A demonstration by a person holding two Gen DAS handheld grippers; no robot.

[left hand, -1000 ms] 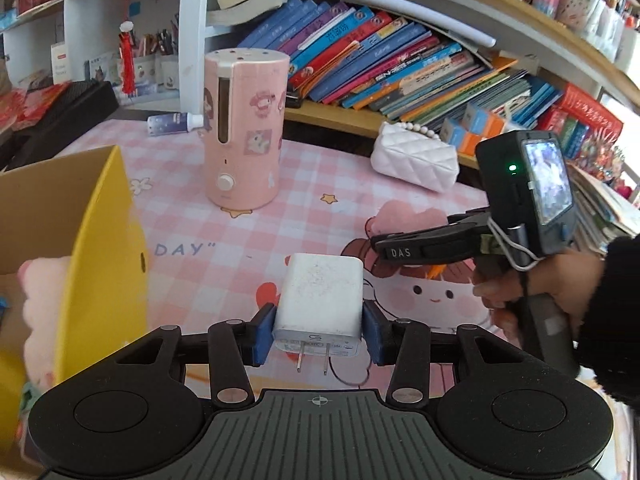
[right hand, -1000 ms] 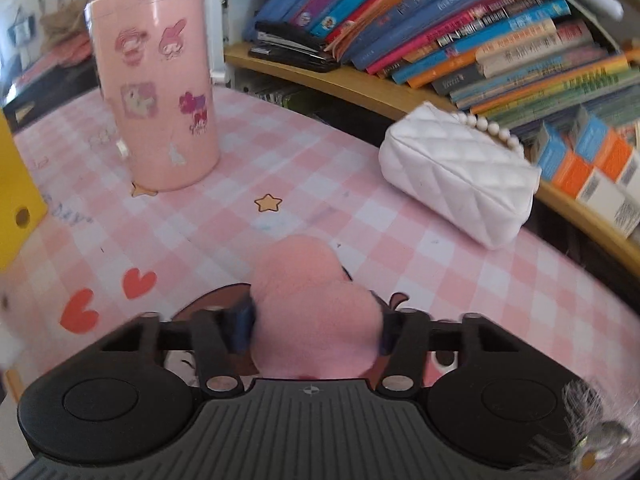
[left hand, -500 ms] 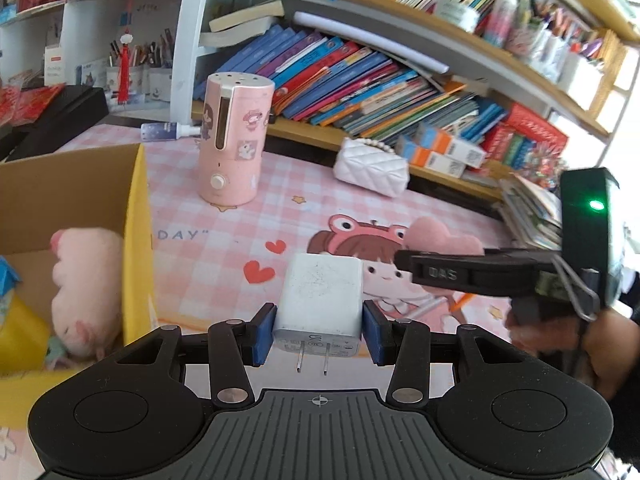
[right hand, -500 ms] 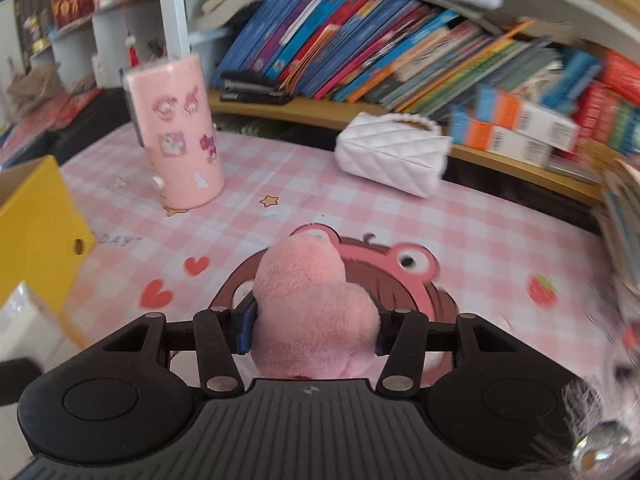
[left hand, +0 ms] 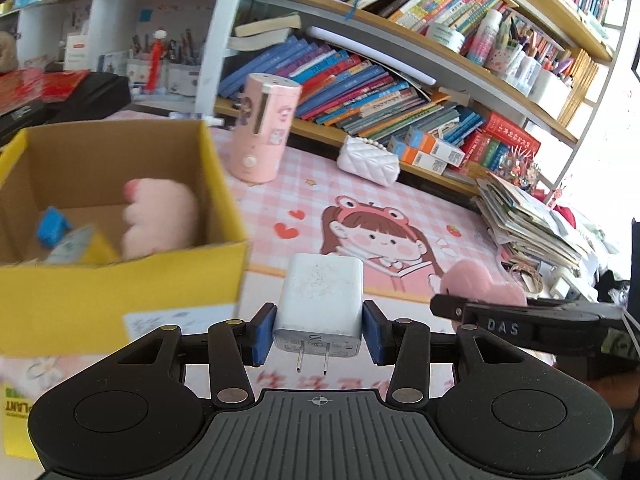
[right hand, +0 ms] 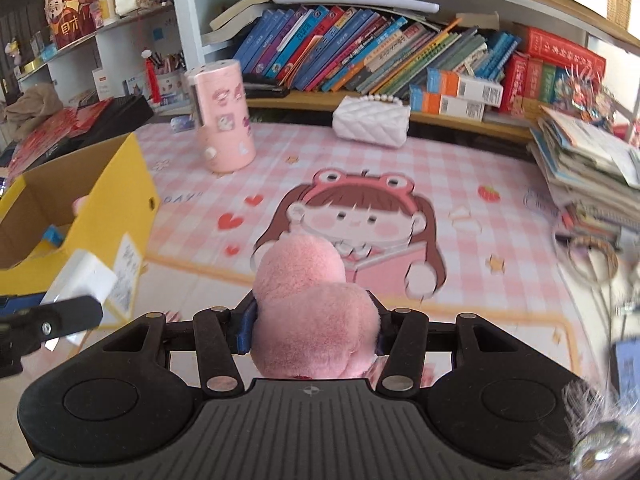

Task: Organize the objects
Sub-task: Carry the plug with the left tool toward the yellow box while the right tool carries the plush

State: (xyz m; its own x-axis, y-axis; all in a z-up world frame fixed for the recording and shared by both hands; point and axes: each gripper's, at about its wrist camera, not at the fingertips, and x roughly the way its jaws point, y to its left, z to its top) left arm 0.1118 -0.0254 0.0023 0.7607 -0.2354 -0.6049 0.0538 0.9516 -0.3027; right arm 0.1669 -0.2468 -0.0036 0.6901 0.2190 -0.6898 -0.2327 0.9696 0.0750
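Left gripper (left hand: pixel 319 330) pinching charger (left hand: pixel 322 294) by its sides, right gripper (right hand: pixel 314 330) squeezing pink plush (right hand: pixel 316 312); both aloft, beside yellow box (left hand: pixel 120 300). Could clip the box wall, twist the smooth charger loose, or collide over the opening.

Both views are fisheye, each set just behind its own jaws and looking forward and down along them over the pink checked bench (left hand: pixel 440 204) toward the bookshelves (right hand: pixel 360 52). The left wrist view sits close beside the yellow box (left hand: pixel 120 300) and sees into it, with the right gripper (left hand: pixel 476 308) entering from its right edge. The right wrist view looks from further right, with the box at its left edge. The 2 views share the pink cylinder (left hand: pixel 262 132), the white quilted bag (right hand: pixel 372 120) and the bench's cartoon girl print (right hand: pixel 352 220).
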